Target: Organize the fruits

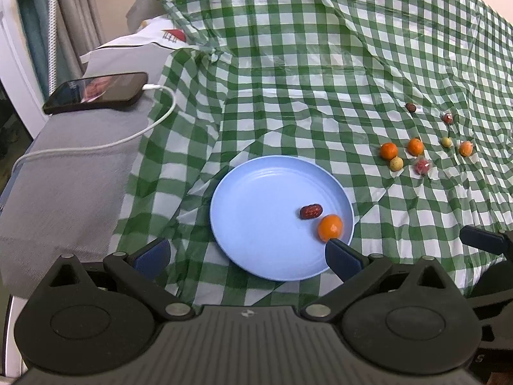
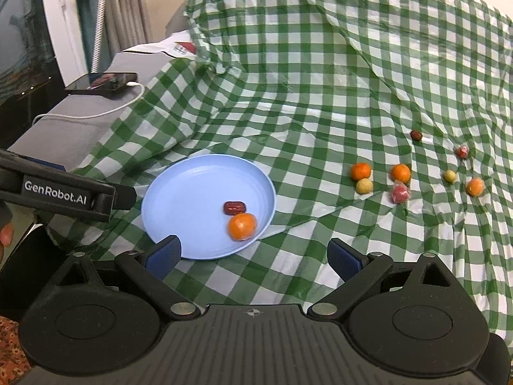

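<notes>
Both hand-held grippers, left (image 1: 247, 253) and right (image 2: 255, 255), hover with fingers spread wide, holding nothing. At twelve o'clock, the blue plate (image 2: 179, 192) carries an orange (image 2: 242, 226) touching a red date (image 2: 234, 208). Toward two o'clock, loose fruits (image 2: 397, 173) lie scattered on the checked cloth (image 2: 288, 96).

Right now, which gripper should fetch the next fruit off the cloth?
Probably the right gripper: it is open and empty, nearer the loose oranges. The left gripper, also open, hangs over the blue plate.
</notes>
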